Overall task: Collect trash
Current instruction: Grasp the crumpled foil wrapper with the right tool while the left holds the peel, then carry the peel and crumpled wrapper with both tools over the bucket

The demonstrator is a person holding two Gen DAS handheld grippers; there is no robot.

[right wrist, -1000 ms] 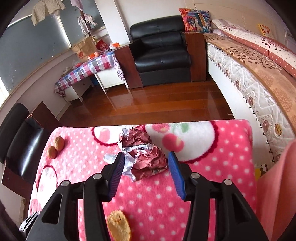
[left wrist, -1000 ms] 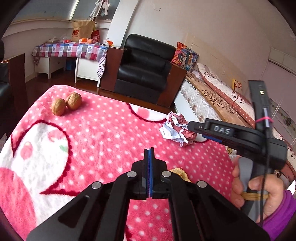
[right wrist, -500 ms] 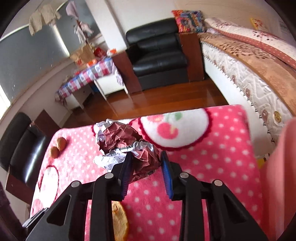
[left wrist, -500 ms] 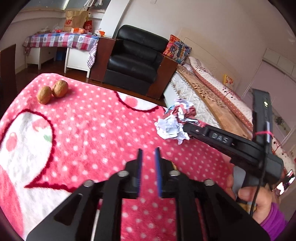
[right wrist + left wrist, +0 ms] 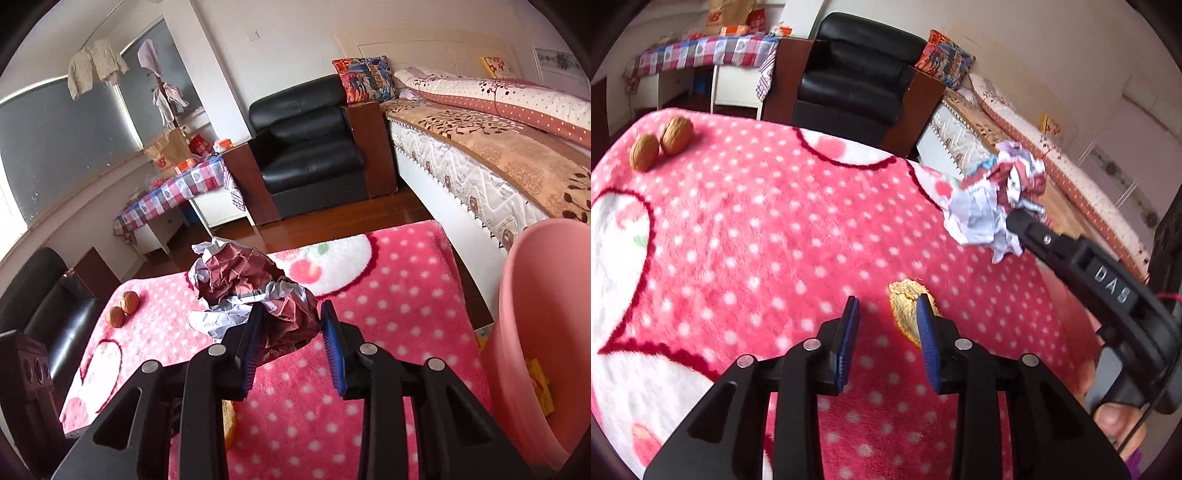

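Observation:
My right gripper (image 5: 291,325) is shut on a crumpled maroon-and-white paper wad (image 5: 255,291) and holds it above the pink polka-dot blanket (image 5: 388,295). The wad also shows in the left wrist view (image 5: 993,206), lifted at the right gripper's tip. My left gripper (image 5: 886,325) is open and empty, low over the blanket (image 5: 757,240). A yellow-brown peel scrap (image 5: 907,310) lies just behind its right finger; it also shows in the right wrist view (image 5: 229,421). A pink bin (image 5: 543,332) stands at the right, with yellow trash inside.
Two walnuts (image 5: 661,142) lie at the blanket's far left corner; they also show in the right wrist view (image 5: 123,308). A black armchair (image 5: 310,155), a bed (image 5: 498,133) and a checked-cloth side table (image 5: 173,188) stand beyond the blanket.
My right gripper closed on the paper wad and lifted it off the blanket toward the right. My left gripper went from shut to open, near the peel scrap.

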